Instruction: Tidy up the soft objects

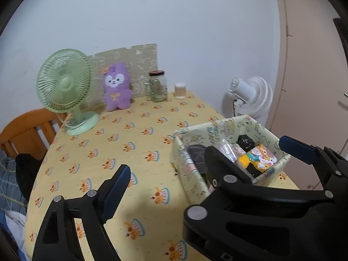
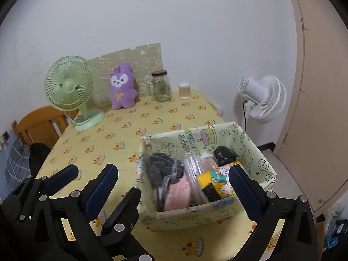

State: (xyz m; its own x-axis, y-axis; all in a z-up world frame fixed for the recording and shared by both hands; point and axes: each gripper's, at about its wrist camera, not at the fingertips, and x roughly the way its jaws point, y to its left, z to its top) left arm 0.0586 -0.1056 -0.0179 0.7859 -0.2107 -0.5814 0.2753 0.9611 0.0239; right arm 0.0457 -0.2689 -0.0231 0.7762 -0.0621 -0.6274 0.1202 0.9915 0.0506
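Observation:
A pale fabric box [image 2: 191, 212] printed with cartoons stands on the yellow tablecloth [image 2: 121, 134], near its right edge. It holds a grey cloth [image 2: 158, 167], a pink folded cloth [image 2: 178, 195], a clear plastic pack [image 2: 193, 174], a yellow cartoon cloth [image 2: 217, 182] and a black item [image 2: 224, 154]. My right gripper [image 2: 174, 169] hovers open over the box's near side, holding nothing. My left gripper [image 1: 174, 174] is open above bare cloth left of the box [image 1: 189, 184]; the right gripper [image 1: 245, 145] hides its right finger. A purple plush [image 1: 117, 87] sits upright at the back wall.
At the back stand a green desk fan [image 2: 69, 87], a glass jar [image 2: 162, 87] and a small lidded cup [image 2: 184, 90]. A white floor fan [image 2: 265, 97] is beyond the table's right edge, a wooden chair [image 2: 37, 121] at its left, a door [image 2: 322, 87] far right.

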